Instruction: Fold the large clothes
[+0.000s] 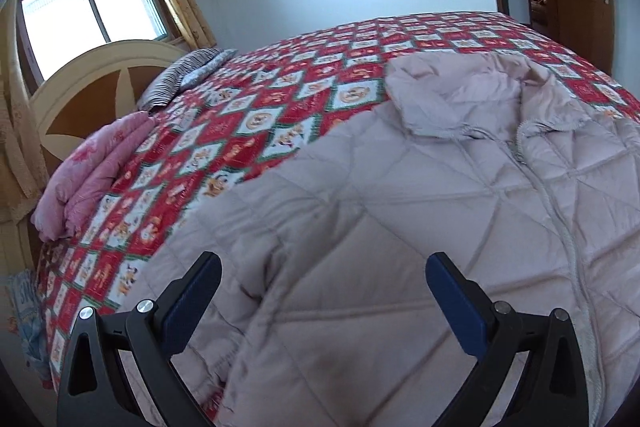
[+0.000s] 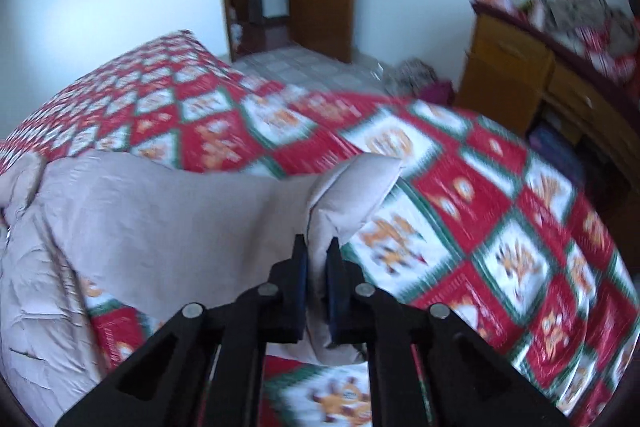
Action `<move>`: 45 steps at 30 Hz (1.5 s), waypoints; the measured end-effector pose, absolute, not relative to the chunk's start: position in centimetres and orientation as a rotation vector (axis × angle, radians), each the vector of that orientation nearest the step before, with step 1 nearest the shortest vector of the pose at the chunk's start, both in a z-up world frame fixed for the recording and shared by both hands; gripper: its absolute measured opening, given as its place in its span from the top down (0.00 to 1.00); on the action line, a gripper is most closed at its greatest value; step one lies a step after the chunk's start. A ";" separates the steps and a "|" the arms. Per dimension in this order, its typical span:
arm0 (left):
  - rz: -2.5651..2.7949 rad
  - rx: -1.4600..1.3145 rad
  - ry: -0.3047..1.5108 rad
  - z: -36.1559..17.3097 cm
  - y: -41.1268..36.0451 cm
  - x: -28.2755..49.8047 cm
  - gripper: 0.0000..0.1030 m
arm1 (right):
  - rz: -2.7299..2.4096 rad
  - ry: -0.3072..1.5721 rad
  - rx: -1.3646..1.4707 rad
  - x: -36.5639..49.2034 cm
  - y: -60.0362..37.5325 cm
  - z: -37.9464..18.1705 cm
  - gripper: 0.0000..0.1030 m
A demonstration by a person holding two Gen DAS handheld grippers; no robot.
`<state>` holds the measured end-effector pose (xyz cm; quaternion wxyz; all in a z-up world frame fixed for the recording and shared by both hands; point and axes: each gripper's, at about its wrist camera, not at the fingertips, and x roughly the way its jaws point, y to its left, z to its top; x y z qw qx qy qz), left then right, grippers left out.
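the jacket (image 1: 420, 211) lies spread on the bed (image 1: 248, 115), zip up. it looks puffy, soft and light — likely to slump and slide, so hems and sleeve ends are the best holds. the right claw (image 2: 318, 255) pinches the sleeve (image 2: 352, 195), raised off the quilt. the left claw (image 1: 324, 275) hangs spread over the body, holding nothing.

Pale pink quilted puffer jacket (image 1: 400, 187), spread flat on bed w/ front up, zip closed down centre, collar (image 1: 452, 95) rumpled at far end, one sleeve (image 2: 352, 195) lifted off bedspread, end bunched & puffy
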<state>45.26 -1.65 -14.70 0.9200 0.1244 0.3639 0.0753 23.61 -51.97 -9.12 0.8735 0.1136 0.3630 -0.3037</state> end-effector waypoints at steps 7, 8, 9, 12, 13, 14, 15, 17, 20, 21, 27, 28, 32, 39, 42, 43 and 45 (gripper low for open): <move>0.212 0.221 0.778 -15.4 0.3 47.2 0.01 | -0.428 0.709 0.124 29.6 -44.1 -6.7 0.91; 0.211 0.219 0.777 -15.4 0.4 47.1 0.01 | -0.397 0.704 0.107 30.5 -42.8 -6.4 0.92; 0.207 0.222 0.773 -15.4 0.4 47.1 0.01 | -0.367 0.700 0.092 31.4 -41.5 -6.2 0.92; 0.198 0.234 0.760 -15.6 0.3 47.0 0.01 | -0.296 0.692 0.055 33.5 -38.3 -5.9 0.92; 0.197 0.235 0.760 -15.7 0.2 47.0 0.01 | -0.274 0.689 0.041 34.2 -37.1 -5.8 0.92; 0.195 0.231 0.763 -15.7 0.3 47.0 0.01 | -0.253 0.686 0.027 34.9 -36.0 -5.8 0.92; 0.195 0.224 0.767 -15.8 0.5 47.1 0.01 | -0.233 0.684 0.015 35.4 -35.0 -5.8 0.92; 0.197 0.211 0.774 -15.9 0.9 47.1 0.01 | -0.192 0.682 -0.010 36.4 -32.7 -5.9 0.92; 0.202 0.198 0.780 -15.9 1.5 47.3 0.01 | -0.127 0.683 -0.046 38.1 -29.4 -6.6 0.92; 0.204 0.194 0.780 -15.9 1.8 47.3 0.01 | -0.111 0.685 -0.052 38.5 -28.5 -6.8 0.92; 0.220 0.177 0.779 -15.6 3.1 47.4 0.01 | -0.003 0.713 -0.066 41.0 -22.9 -9.0 0.92; 0.223 0.177 0.779 -15.6 3.2 47.4 0.01 | 0.010 0.718 -0.067 41.2 -22.0 -9.3 0.92; 0.235 0.178 0.787 -15.6 3.8 47.5 0.01 | 0.067 0.747 -0.067 42.0 -19.3 -11.0 0.92; 0.234 0.174 0.794 -15.0 3.5 47.0 0.01 | 0.142 0.791 -0.050 42.9 -16.8 -14.1 0.86; 0.221 0.177 0.795 -14.4 2.8 46.6 0.01 | 0.197 0.799 -0.067 42.1 -16.3 -14.4 0.42; 0.216 0.177 0.792 -14.1 2.6 46.4 0.01 | 0.228 0.792 -0.069 41.4 -16.2 -14.1 0.32; 0.201 0.173 0.784 -13.3 2.0 46.1 0.01 | 0.246 0.747 -0.091 39.3 -16.6 -12.8 0.25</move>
